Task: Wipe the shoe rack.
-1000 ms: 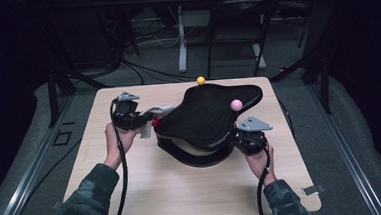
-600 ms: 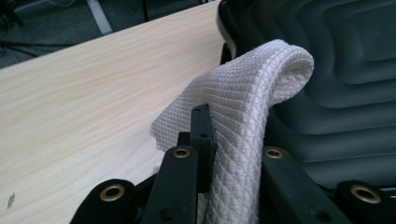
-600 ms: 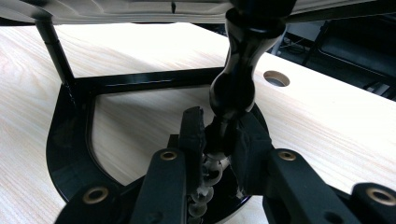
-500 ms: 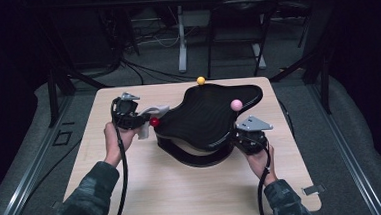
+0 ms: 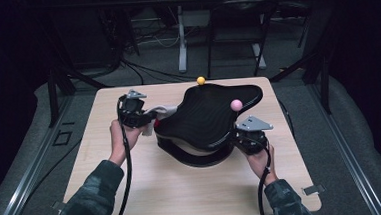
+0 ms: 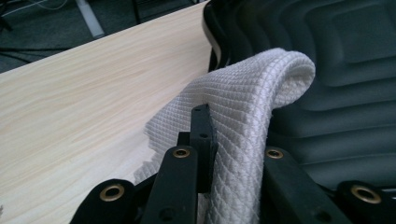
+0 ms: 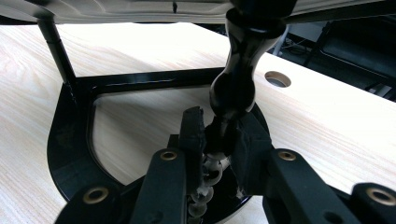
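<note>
A black ribbed board [image 5: 209, 114] sits tilted on a black base frame [image 5: 201, 157] in the middle of the table. A yellow ball [image 5: 201, 80] rests at its far edge and a pink ball [image 5: 236, 104] on its right part. My left gripper [image 5: 149, 121] is shut on a white quilted cloth [image 5: 164, 110] at the board's left edge. In the left gripper view the cloth [image 6: 243, 98] folds over between the jaws of that gripper [image 6: 236, 135] and lies against the board [image 6: 336, 70]. My right gripper [image 7: 219, 135] is shut on the black upright post [image 7: 236, 84] under the board.
The light wooden table [image 5: 183, 193] has bare room in front and at the left. A round cable hole [image 7: 277, 78] shows in the tabletop behind the base frame [image 7: 70, 135]. Dark floor, cables and desk legs lie beyond the far edge.
The left gripper with the cloth has shifted slightly along the board's left edge. The right gripper and the balls have kept still.
</note>
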Available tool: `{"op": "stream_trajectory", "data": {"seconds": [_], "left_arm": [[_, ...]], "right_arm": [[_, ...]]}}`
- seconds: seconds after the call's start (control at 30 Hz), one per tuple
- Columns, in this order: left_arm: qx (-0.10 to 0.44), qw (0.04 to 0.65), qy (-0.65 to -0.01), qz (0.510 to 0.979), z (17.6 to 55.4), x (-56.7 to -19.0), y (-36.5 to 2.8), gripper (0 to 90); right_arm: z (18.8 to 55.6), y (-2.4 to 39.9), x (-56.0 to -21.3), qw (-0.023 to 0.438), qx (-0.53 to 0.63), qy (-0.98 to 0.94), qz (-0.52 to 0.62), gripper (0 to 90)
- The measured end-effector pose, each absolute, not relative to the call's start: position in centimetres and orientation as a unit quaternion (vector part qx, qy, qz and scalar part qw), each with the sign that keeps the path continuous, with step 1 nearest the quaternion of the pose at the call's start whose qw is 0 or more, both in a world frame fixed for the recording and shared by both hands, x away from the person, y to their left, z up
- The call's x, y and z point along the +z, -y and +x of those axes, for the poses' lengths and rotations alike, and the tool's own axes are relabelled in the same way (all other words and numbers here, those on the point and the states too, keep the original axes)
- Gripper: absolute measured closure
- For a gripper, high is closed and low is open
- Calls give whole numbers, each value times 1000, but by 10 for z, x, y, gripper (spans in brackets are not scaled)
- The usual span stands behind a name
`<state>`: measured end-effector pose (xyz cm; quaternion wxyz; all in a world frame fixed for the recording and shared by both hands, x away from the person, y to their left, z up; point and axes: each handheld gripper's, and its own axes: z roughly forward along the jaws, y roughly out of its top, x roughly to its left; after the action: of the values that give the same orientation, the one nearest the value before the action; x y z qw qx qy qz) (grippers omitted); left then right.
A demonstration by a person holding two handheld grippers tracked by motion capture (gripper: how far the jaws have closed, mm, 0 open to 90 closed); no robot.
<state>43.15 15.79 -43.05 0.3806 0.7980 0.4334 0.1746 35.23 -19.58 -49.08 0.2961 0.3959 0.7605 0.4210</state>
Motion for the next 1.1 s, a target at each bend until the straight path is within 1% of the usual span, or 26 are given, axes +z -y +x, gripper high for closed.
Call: {"op": "stream_trajectory", "data": {"seconds": [0.07, 0.17, 0.23, 0.33, 0.6, 0.73, 0.8, 1.1], "left_arm": [[173, 381, -442, 793, 433, -433, -163, 828], [174, 356, -451, 800, 436, -436, -171, 828], [169, 354, -459, 797, 434, -442, -180, 828], [160, 371, -471, 784, 429, -447, -192, 828], [174, 394, -467, 772, 409, -439, -213, 829], [189, 394, -470, 767, 400, -436, -225, 828], [190, 394, -471, 766, 398, -436, -227, 828], [197, 392, -498, 748, 383, -445, -260, 828]], "right_arm": [[352, 196, -491, 296, 421, -761, 395, 752], [353, 196, -491, 297, 420, -761, 395, 751], [353, 196, -491, 295, 421, -761, 395, 751], [353, 196, -491, 296, 421, -762, 394, 751], [353, 196, -491, 297, 420, -762, 394, 751], [353, 196, -490, 296, 420, -762, 394, 751], [353, 196, -491, 296, 420, -761, 395, 751], [353, 197, -491, 295, 422, -762, 393, 751]]}}
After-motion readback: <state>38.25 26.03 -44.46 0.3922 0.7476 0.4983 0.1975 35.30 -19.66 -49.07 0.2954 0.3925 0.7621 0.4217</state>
